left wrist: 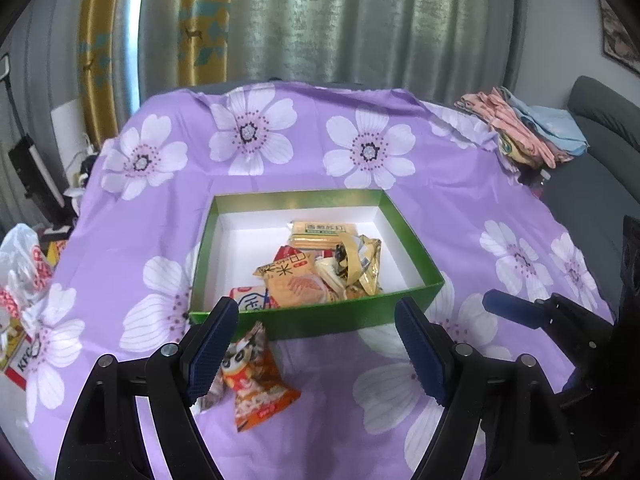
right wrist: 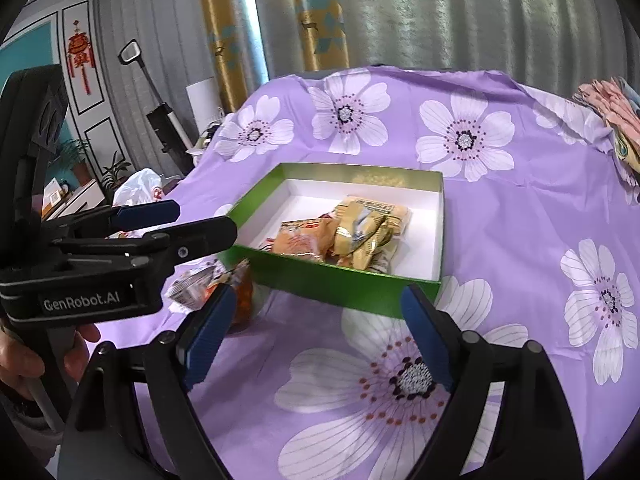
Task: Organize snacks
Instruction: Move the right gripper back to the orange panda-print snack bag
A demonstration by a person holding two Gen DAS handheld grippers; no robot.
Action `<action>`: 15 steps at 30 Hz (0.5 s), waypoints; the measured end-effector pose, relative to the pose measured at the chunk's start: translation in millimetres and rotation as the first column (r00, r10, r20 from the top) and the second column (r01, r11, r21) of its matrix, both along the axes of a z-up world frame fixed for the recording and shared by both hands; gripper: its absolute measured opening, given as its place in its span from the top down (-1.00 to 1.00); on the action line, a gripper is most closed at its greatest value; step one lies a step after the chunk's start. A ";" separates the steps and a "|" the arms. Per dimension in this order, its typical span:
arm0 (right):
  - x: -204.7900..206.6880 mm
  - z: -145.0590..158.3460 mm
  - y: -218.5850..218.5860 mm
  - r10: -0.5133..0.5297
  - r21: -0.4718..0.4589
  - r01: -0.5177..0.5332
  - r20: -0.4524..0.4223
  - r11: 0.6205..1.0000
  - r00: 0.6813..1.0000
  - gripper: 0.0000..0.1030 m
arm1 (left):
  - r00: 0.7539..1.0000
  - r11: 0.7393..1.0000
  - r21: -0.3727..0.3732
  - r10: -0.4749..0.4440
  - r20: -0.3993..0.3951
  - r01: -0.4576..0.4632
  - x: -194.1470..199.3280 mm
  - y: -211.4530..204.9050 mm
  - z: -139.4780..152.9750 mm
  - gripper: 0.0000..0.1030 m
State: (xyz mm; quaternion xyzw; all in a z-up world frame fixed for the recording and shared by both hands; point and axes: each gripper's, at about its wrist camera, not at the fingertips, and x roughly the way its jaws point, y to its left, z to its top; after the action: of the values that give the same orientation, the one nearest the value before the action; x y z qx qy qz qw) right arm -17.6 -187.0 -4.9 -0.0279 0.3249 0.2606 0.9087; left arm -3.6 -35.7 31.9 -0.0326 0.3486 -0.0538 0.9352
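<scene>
- One green box (left wrist: 320,318) is seen mid-tablecloth (left wrist: 460,200), several snack packets (left wrist: 320,268) heaped inside.
- One orange packet (left wrist: 256,384) lies outside its near wall.
- Left gripper (left wrist: 316,352) and right gripper (right wrist: 320,344) are spread wide, empty.
- Folded clothes (left wrist: 520,128) sit at the far right edge.

A purple cloth with white flowers (left wrist: 320,160) covers the table. Folded pink and blue fabrics (left wrist: 528,128) sit at its far right corner — beside a grey sofa (left wrist: 600,128). Grey-green curtains (left wrist: 360,20) with a gold panel (left wrist: 100,40) hang behind. A white plastic bag (right wrist: 138,188) lies left; a red ornament (right wrist: 80,54) hangs on the wall.
</scene>
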 end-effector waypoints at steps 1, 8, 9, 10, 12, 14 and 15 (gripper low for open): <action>-3.1 1.2 1.4 0.005 -0.002 -0.005 0.003 1.000 1.000 -0.66 | 1.000 1.000 -0.001 -0.001 -0.002 0.001 -1.9 -0.3 0.2 -0.57; -17.0 3.9 8.4 0.025 -0.007 -0.025 0.003 1.000 1.000 -0.66 | 1.000 1.000 -0.019 0.001 -0.007 -0.001 -19.9 3.1 0.5 -0.57; -18.5 3.7 9.3 0.027 -0.008 -0.027 0.002 1.000 1.000 -0.66 | 1.000 1.000 -0.020 0.002 -0.009 -0.002 -21.4 3.4 0.2 -0.57; -20.4 3.8 10.2 0.028 -0.008 -0.028 0.002 1.000 1.000 -0.66 | 1.000 1.000 -0.021 0.003 -0.011 -0.003 -22.5 3.8 0.1 -0.57; -23.1 3.2 11.5 0.032 -0.009 -0.032 -0.001 0.999 1.000 -0.66 | 1.000 1.000 -0.023 0.002 -0.013 -0.002 -25.6 4.5 -0.5 -0.57; -25.0 2.1 12.8 0.033 -0.012 -0.033 -0.005 0.999 0.999 -0.66 | 1.000 1.000 -0.029 0.000 -0.017 -0.001 -28.7 5.8 -2.0 -0.57; -25.5 1.2 13.4 0.033 -0.013 -0.033 -0.009 0.999 0.999 -0.66 | 1.000 0.999 -0.035 -0.001 -0.019 0.000 -30.5 7.0 -3.1 -0.57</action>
State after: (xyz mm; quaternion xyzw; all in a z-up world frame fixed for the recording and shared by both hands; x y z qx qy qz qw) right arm -43.0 -173.6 -3.7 -0.0382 0.3300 0.2736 0.9027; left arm -34.1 -28.7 28.8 -0.0496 0.3565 -0.0598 0.9311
